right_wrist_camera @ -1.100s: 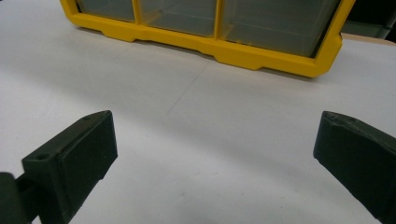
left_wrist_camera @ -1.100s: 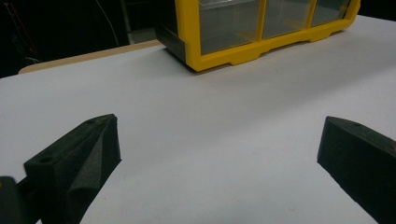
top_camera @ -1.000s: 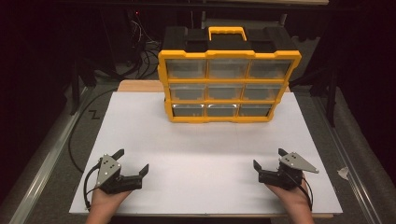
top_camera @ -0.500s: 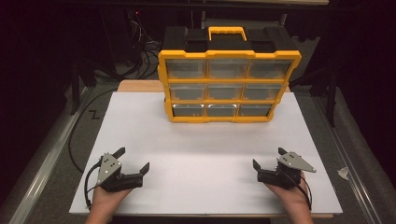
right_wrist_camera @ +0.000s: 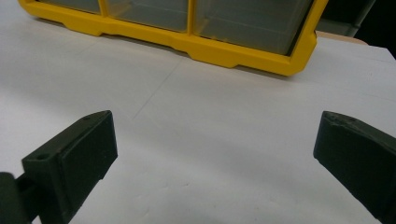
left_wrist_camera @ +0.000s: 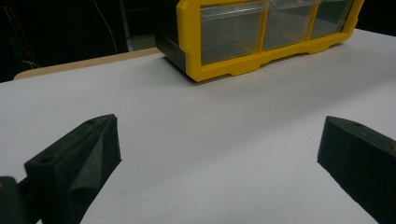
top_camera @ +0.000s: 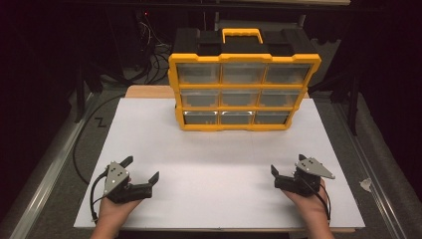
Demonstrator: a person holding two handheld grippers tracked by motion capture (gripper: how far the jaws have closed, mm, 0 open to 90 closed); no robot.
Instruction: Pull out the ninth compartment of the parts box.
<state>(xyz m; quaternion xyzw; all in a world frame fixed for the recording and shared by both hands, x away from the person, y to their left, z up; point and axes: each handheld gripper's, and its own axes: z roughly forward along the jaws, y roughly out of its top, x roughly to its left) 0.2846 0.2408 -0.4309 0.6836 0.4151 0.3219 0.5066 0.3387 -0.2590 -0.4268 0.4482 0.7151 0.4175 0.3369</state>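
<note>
A yellow and black organizer cabinet (top_camera: 244, 89) with clear drawers in three rows stands upright at the back middle of the white tabletop (top_camera: 219, 154). Near the front left corner my left gripper (top_camera: 143, 168) rests in a hand, open and holding nothing. In the left gripper view the left gripper (left_wrist_camera: 219, 144) points at the cabinet's bottom row (left_wrist_camera: 261, 37) across bare table. At the front right my right gripper (top_camera: 287, 164) is also open and holds nothing. In the right gripper view the right gripper (right_wrist_camera: 215, 140) faces the cabinet's lower yellow frame (right_wrist_camera: 233, 53).
A wooden board edge (top_camera: 147, 92) shows behind the white top at the left. Black cables (top_camera: 149, 55) lie on the dark floor behind the table. A metal rail (top_camera: 45, 169) runs along the left side, and a scrap of paper (top_camera: 366, 184) lies at the right.
</note>
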